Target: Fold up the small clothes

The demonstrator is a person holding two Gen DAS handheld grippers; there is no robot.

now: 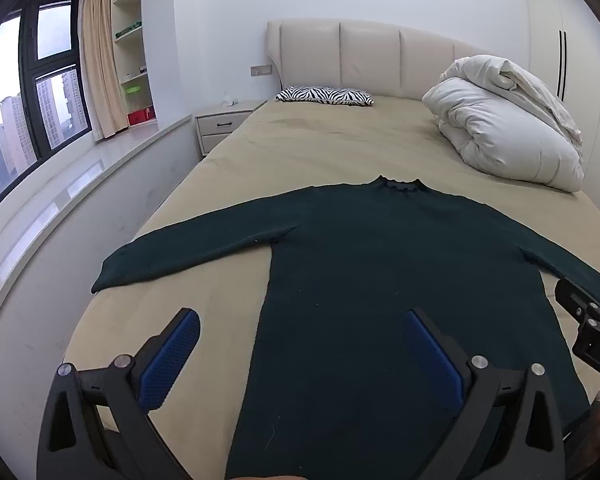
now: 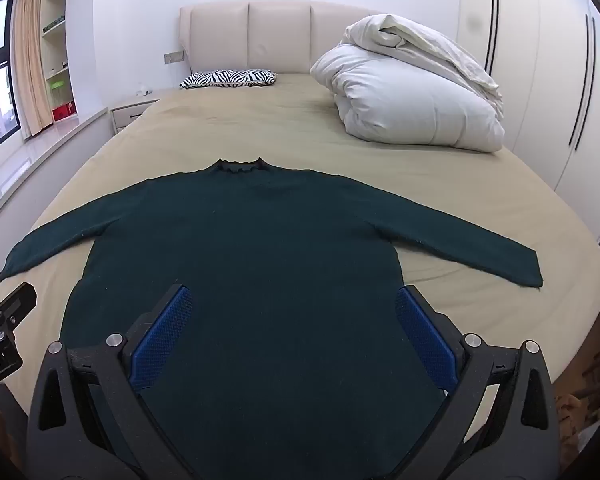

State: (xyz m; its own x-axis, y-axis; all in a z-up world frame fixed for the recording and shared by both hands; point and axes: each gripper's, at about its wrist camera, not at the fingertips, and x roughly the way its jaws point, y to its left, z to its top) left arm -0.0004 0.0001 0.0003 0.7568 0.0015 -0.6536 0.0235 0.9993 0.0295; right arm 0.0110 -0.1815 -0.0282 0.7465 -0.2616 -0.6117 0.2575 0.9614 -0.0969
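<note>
1. We see a dark green sweater point(image 2: 260, 248) lying flat on the tan sheet of the bed point(image 2: 300, 132), collar toward the headboard point(image 2: 244, 36), both sleeves spread out to the sides.
2. The hem end of the sweater lies nearest us, at the foot of the bed; the garment is unfolded.
3. Our left gripper point(image 1: 302, 334) hovers above the sweater's lower left part, jaws spread wide, nothing between the blue pads point(image 1: 168, 364). One finger is over bare sheet, the other over the knit.
4. Our right gripper point(image 2: 294, 308) hangs over the lower body of the sweater, jaws likewise wide apart and holding nothing.
5. Both grippers tilt downward toward the bed; we cannot tell whether either touches the fabric.
6. Farther up the bed: a zebra-print pillow point(image 2: 230, 78) by the headboard and a bundled white duvet point(image 2: 412, 92) on the right side, both well apart from the sweater.
7. A nightstand point(image 1: 224, 124) stands left of the bed, near the window point(image 1: 32, 92).
</note>
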